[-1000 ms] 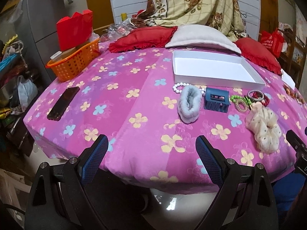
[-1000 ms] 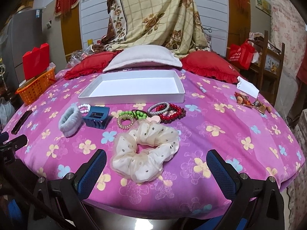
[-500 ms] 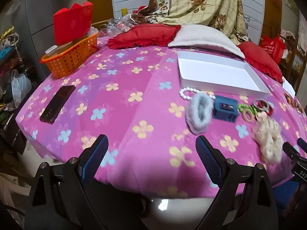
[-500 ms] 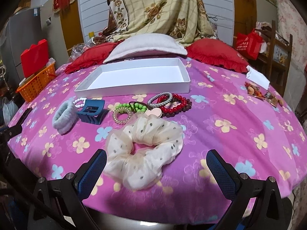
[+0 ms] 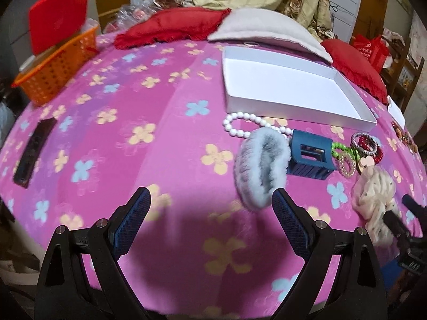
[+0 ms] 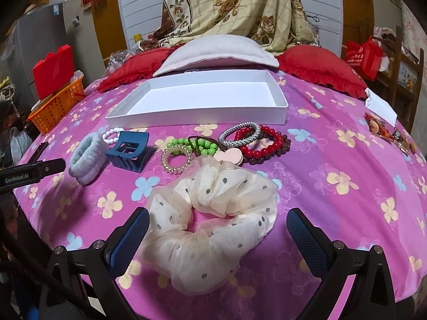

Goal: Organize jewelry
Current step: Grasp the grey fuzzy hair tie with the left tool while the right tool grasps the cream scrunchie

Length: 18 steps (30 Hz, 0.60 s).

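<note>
Both grippers hang with jaws spread, holding nothing: left gripper [image 5: 210, 221] above the flowered pink cloth [image 5: 138, 112], right gripper [image 6: 217, 236] flanking a sheer dotted scrunchie [image 6: 213, 218]. At 12 o'clock sit glossy bead bracelets [image 6: 260, 144]; at 10 o'clock, a ridged blue clip [image 6: 128, 150] and fuzzy grey band [image 6: 86, 158]. Beyond lies a shallow rectangular white tray [image 6: 197, 112].

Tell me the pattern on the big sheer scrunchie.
Cream sheer fabric scrunchie with small dark polka dots, clearest in the right wrist view.
</note>
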Available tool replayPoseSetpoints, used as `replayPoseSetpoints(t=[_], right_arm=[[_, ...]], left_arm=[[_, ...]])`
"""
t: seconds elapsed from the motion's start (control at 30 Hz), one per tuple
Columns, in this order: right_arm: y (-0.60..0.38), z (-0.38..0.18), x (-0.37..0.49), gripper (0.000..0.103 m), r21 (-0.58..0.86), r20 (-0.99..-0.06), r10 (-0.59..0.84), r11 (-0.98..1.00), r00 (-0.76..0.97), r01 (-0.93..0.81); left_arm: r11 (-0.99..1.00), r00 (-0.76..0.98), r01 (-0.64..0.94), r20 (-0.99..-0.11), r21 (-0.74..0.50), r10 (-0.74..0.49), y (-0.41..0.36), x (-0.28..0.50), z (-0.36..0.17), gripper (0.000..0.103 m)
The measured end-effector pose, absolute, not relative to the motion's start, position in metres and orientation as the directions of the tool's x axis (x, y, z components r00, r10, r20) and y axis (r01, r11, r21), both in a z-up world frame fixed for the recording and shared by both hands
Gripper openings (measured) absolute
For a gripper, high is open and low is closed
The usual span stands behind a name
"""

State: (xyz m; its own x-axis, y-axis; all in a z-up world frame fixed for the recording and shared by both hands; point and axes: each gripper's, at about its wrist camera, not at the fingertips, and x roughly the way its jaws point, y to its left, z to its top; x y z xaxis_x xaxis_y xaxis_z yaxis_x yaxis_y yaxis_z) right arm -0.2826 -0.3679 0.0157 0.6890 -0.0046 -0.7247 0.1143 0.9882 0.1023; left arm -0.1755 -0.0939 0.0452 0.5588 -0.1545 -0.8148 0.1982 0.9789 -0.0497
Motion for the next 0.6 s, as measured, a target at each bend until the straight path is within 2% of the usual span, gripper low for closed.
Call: replayPoseSetpoints(t=[0.23, 0.3, 0.33, 0.4, 0.43, 0.47, 0.5, 0.6], right_arm=[[-0.371, 0.007, -0.268, 0.101, 0.158, -0.745, 0.042, 0.981, 0.665, 0.115], [-0.369, 0.004, -0.265, 0.096, 0.153, -0.750, 0.041, 0.982, 0.660, 0.113], [-0.368, 0.002, -0.264, 0.094, 0.151, -0.751, 0.041, 0.982, 0.659, 0.110], [-0.367, -0.001, -0.261, 0.078, 0.164, -0.753, 0.059, 0.981, 0.655, 0.100], [-0.367, -0.001, -0.262, 0.072, 0.177, -0.750, 0.071, 0.979, 0.657, 0.096], [-0.368, -0.001, -0.263, 0.058, 0.188, -0.747, 0.082, 0.978, 0.660, 0.092], [-0.369, 0.002, -0.263, 0.044, 0.207, -0.743, 0.104, 0.975, 0.662, 0.079], [-0.369, 0.006, -0.266, 0.028, 0.229, -0.733, 0.134, 0.972, 0.667, 0.056]], left_arm=[[0.967, 0.522, 0.233, -0.826, -0.103, -0.214, -0.106, -0.153, 0.033, 0.092], [0.961, 0.499, 0.246, -0.833, -0.128, -0.239, -0.108, -0.148, 0.028, 0.086], [0.954, 0.481, 0.261, -0.836, -0.149, -0.262, -0.110, -0.146, 0.025, 0.077], [0.933, 0.447, 0.300, -0.834, -0.200, -0.323, -0.114, -0.145, 0.022, 0.058], [0.921, 0.432, 0.318, -0.829, -0.226, -0.354, -0.116, -0.145, 0.021, 0.038], [0.909, 0.423, 0.335, -0.822, -0.250, -0.382, -0.118, -0.147, 0.023, 0.025], [0.906, 0.425, 0.340, -0.819, -0.250, -0.386, -0.119, -0.150, 0.025, 0.023], [0.911, 0.463, 0.358, -0.809, -0.204, -0.363, -0.125, -0.159, 0.034, 0.019]])
